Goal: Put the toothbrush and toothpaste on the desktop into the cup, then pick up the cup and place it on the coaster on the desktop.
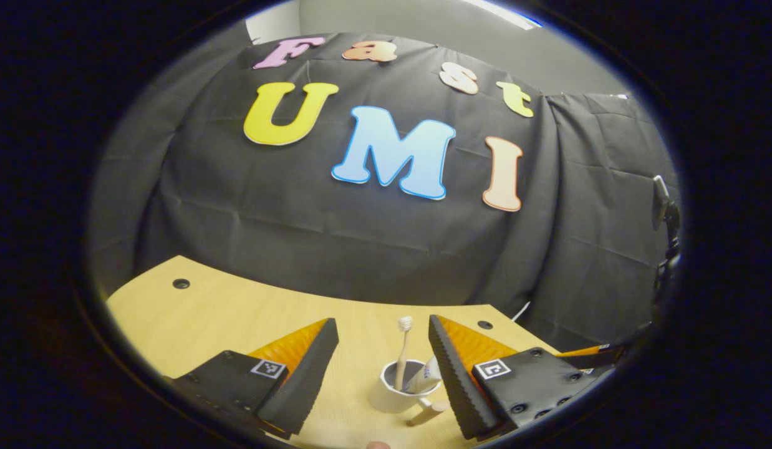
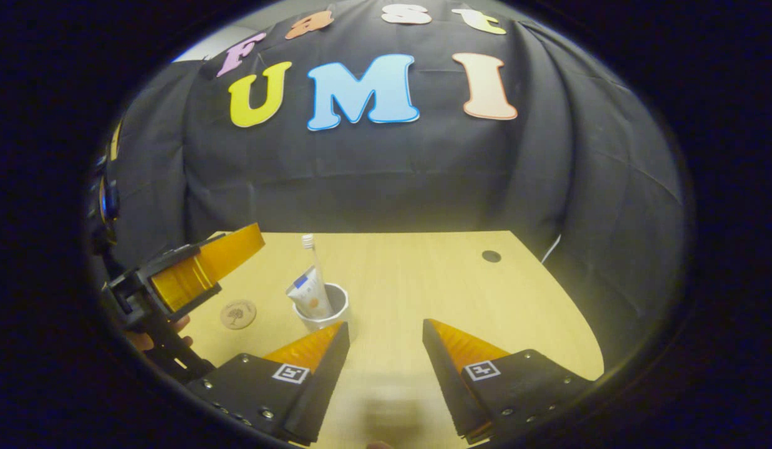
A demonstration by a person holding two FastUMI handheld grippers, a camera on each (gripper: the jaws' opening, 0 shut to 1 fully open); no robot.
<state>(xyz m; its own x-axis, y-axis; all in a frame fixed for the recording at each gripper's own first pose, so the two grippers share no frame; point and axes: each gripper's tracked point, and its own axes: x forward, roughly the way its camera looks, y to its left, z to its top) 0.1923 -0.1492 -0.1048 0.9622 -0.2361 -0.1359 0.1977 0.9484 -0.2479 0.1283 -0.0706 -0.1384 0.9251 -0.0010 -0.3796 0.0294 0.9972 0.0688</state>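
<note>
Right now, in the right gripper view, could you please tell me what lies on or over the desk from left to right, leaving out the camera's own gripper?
Left hand-held gripper → round coaster → white cup holding toothpaste and toothbrush → dark hole in the desk.

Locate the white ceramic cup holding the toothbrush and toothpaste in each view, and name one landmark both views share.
Left gripper view: the white ceramic cup stands low and centre, between the left gripper fingers, nearer the right-hand one.
Right gripper view: the cup sits left of centre, just above the right gripper left-hand finger.
Shared landmark: the dark round hole in the wooden desktop.
</note>
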